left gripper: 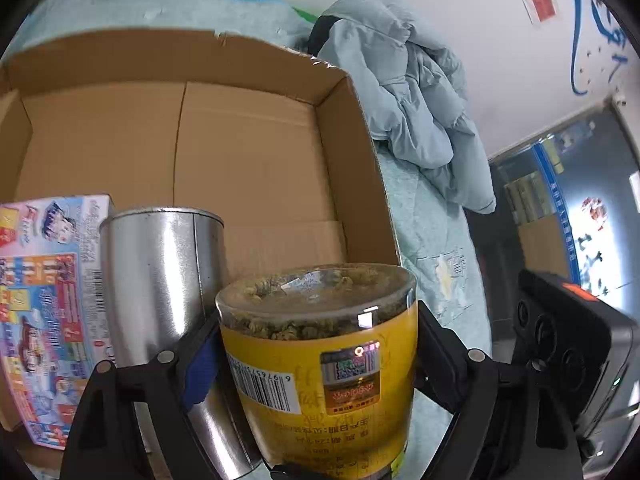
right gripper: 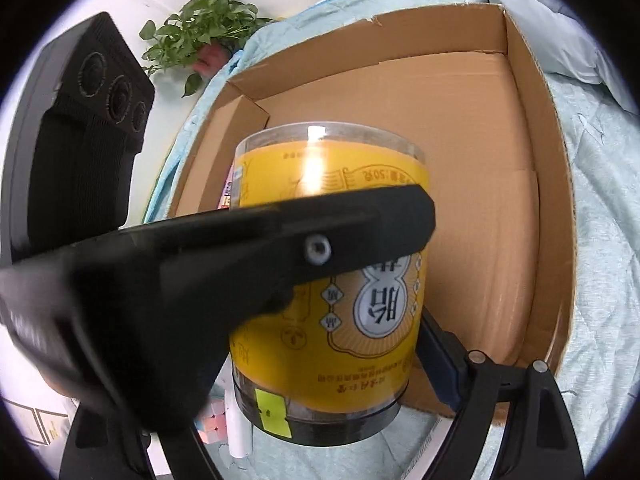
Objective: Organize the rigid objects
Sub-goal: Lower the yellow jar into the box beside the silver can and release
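A yellow-labelled clear jar [left gripper: 320, 360] of dried flowers is clamped between my left gripper's [left gripper: 316, 320] pads, its black lid end [right gripper: 320, 420] towards the cameras. My right gripper [right gripper: 320, 340] also closes on the same jar [right gripper: 360, 200] from another side. Its right pad [right gripper: 438, 360] rests on the jar wall, and its left finger is hidden behind the left gripper's finger [right gripper: 280, 248]. The jar hangs over the near part of an open cardboard box [left gripper: 352, 120]. Inside the box stand a shiny metal tin [left gripper: 160, 280] and a colourful printed carton [left gripper: 44, 300].
The box [right gripper: 532, 120] sits on a pale teal bedspread [left gripper: 432, 220]. A light blue jacket [left gripper: 408, 100] lies heaped to its right. A potted plant [right gripper: 200, 32] stands behind the box. Pink blocks [right gripper: 216, 424] lie below the jar.
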`<state>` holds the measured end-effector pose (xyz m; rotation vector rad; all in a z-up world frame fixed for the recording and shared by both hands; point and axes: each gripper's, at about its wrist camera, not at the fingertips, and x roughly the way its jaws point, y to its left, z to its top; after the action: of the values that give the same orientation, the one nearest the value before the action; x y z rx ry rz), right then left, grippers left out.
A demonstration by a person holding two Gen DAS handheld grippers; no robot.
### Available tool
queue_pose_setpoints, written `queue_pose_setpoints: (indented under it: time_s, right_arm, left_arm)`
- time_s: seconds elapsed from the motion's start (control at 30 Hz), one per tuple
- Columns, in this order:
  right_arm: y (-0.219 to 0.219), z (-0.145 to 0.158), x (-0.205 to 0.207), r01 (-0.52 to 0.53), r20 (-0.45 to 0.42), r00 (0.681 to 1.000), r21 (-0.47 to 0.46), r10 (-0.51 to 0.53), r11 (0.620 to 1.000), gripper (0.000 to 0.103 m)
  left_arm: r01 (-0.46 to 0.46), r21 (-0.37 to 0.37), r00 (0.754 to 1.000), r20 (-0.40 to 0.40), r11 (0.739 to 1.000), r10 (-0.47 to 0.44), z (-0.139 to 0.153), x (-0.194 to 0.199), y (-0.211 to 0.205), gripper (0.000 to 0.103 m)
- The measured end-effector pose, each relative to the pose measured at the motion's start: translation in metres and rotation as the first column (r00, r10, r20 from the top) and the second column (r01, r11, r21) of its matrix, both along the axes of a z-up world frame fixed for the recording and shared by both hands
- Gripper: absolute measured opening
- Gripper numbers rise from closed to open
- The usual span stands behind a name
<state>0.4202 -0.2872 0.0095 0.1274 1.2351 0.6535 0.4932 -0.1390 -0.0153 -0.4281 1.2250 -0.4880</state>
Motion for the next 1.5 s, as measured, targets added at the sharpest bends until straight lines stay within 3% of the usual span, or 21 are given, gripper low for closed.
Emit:
queue_pose_setpoints:
  time_s: [0.23, 0.37, 0.5, 0.6, 0.73, 0.8, 0.9, 1.2, 1.27, 1.4, 1.5]
  right_arm:
    - [-0.004, -0.009, 0.002, 0.026, -0.029, 0.999, -0.012, -0.026, 1.0, 0.086]
    - [-0.007, -0.016, 0.002, 0.063, -0.051, 0.997, -0.031, -0.064, 0.998, 0.085]
    - [-0.013, -0.026, 0.006, 0.118, -0.087, 0.989, -0.053, -0.123, 0.992, 0.086]
    - [-0.011, -0.027, 0.002, 0.133, -0.065, 0.988, -0.08, -0.138, 0.988, 0.087]
    - [-0.006, -0.015, -0.009, 0.139, -0.004, 0.99, -0.123, -0.141, 0.983, 0.087]
    - [-0.004, -0.001, -0.022, 0.152, 0.081, 0.987, -0.176, -0.14, 0.973, 0.087]
    - [-0.001, 0.026, -0.046, 0.121, 0.183, 0.979, -0.177, -0.088, 0.977, 0.087]
    - [0.007, 0.084, -0.115, 0.069, 0.232, 0.972, -0.132, -0.037, 0.989, 0.087]
    - [0.008, 0.083, -0.126, 0.079, 0.21, 0.977, -0.148, -0.047, 0.986, 0.087]
    - [0.008, 0.066, -0.139, 0.071, 0.084, 0.995, -0.134, -0.06, 0.988, 0.087]
    - [0.012, 0.065, -0.153, 0.062, 0.079, 0.996, -0.138, -0.052, 0.988, 0.087]
  left_arm:
    - [0.037, 0.024, 0.999, -0.009, 0.999, -0.037, 0.004, -0.006, -0.005, 0.086]
    - [0.028, 0.029, 1.0, 0.005, 0.999, -0.028, 0.01, -0.015, 0.001, 0.082]
    - [-0.014, 0.054, 0.999, 0.051, 0.998, 0.011, 0.023, -0.035, 0.019, 0.082]
    - [-0.07, 0.088, 0.991, 0.116, 0.994, 0.06, 0.035, -0.062, 0.042, 0.083]
    - [-0.18, 0.148, 0.963, 0.227, 0.972, 0.144, 0.052, -0.105, 0.077, 0.087]
    - [-0.233, 0.191, 0.944, 0.281, 0.953, 0.175, 0.058, -0.13, 0.092, 0.087]
    - [-0.291, 0.224, 0.921, 0.329, 0.93, 0.209, 0.059, -0.162, 0.11, 0.087]
    - [-0.353, 0.216, 0.899, 0.349, 0.91, 0.266, 0.055, -0.231, 0.138, 0.087]
    - [-0.352, 0.227, 0.898, 0.356, 0.908, 0.259, 0.053, -0.239, 0.138, 0.087]
    - [-0.339, 0.259, 0.906, 0.348, 0.904, 0.24, 0.044, -0.249, 0.135, 0.087]
    - [-0.341, 0.269, 0.907, 0.347, 0.901, 0.239, 0.038, -0.256, 0.132, 0.087]
